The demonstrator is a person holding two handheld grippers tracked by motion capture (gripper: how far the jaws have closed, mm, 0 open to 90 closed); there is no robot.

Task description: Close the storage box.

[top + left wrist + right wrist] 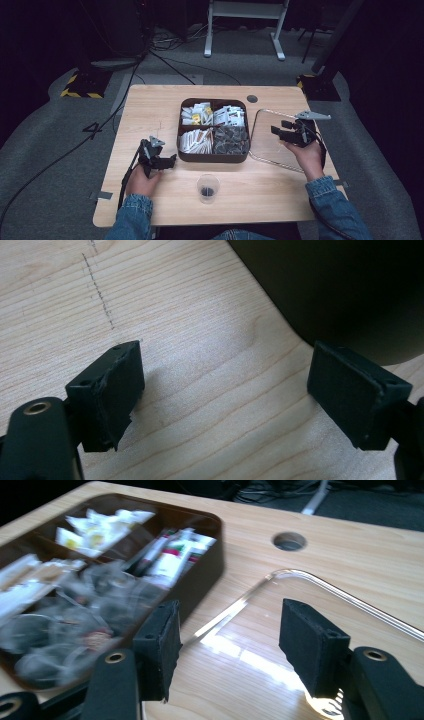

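- Right hand-held gripper up over the clear tray, above its left part, holding nothing.
- Jaws spread wide, with only bare tray and worktop seen between them in the right gripper view.
- Clear tray flat on the worktop, just right of the brown box, close beside it.
- Brown box split into four parts: white and yellow packets at the back left, white packets with red and green at the back right, long pale packets at the front left, dark see-through bags at the front right.
- Dark bags nearest to the right hand-held gripper, a little to its left and lower.
- Left hand-held gripper low on the worktop, just left of the brown box's front corner, pointing at it.
- Jaws there spread wide too, with bare wood between them and the dark box wall just ahead.
- Small clear cup near the front edge of the worktop, between the two hands, apart from both.
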